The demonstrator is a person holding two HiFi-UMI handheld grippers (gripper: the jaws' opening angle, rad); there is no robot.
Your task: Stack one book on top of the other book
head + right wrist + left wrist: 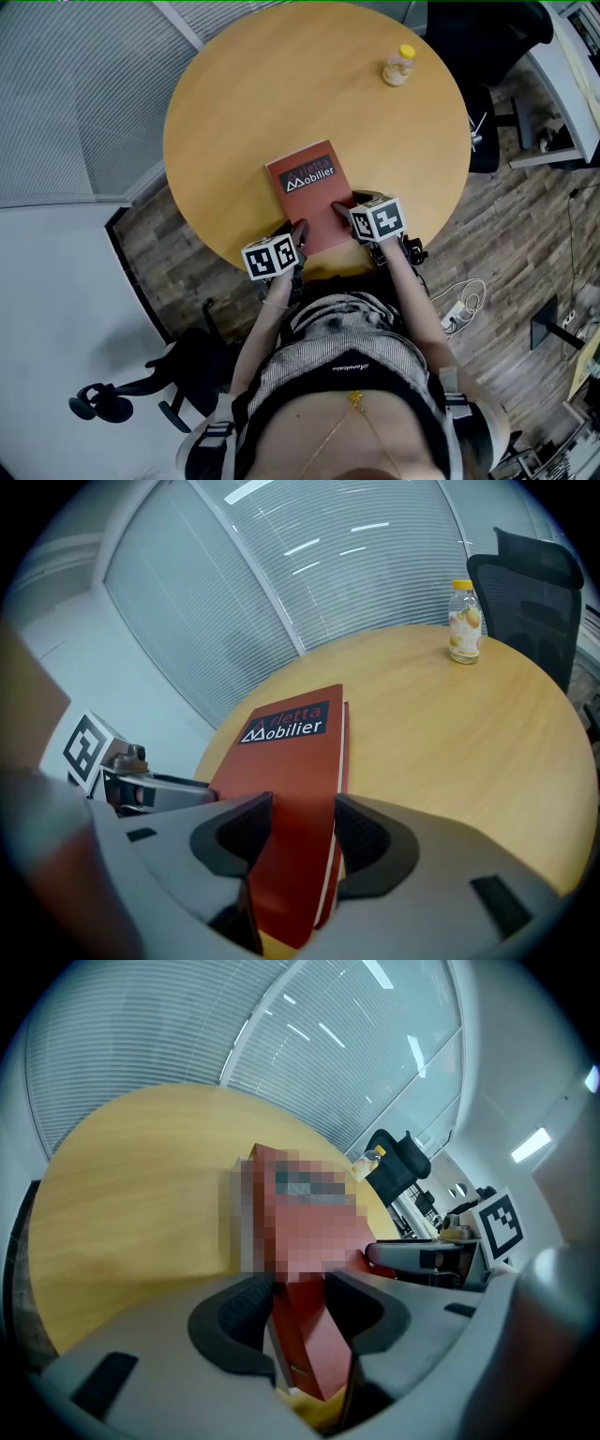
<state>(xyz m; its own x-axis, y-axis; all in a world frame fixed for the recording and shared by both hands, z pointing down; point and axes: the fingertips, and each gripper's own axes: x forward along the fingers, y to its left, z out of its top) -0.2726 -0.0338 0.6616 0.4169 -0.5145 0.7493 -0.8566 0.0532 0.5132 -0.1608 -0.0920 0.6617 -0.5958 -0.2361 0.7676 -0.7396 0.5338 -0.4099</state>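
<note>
Left claw (298, 232) and right claw (347, 208) sit at the two near corners of the red book (309, 192), and both have their jaws apart. In the left gripper view the left claw (300, 1307) straddles a corner of the book (305, 1354), which runs between the pads with no squeeze that I can make out. It's the same in the right gripper view: the right claw (302, 832) stands wide, with the red cover (286, 761) passing between its jaws.

Just off the right jaw a white page block shows, with a second thin red edge (344, 752) below it. That looks like the other book lying under this one, so I'd call the stack made.

As for handling, this is a thin, glossy softcover, likely light and a bit bendy, and slick against its twin, so a nudge could slide the top one askew. The near corners or the spine side are the places to take it, gripping low across both covers.

The stack lies right at the near rim of the worktop (244, 112), just beneath the claws, with little margin there. Ahead of both claws the wood is bare and wide. The only other thing is a small bottle (399, 66), well ahead and to the right, with an office chair (539, 583) beyond the rim.
</note>
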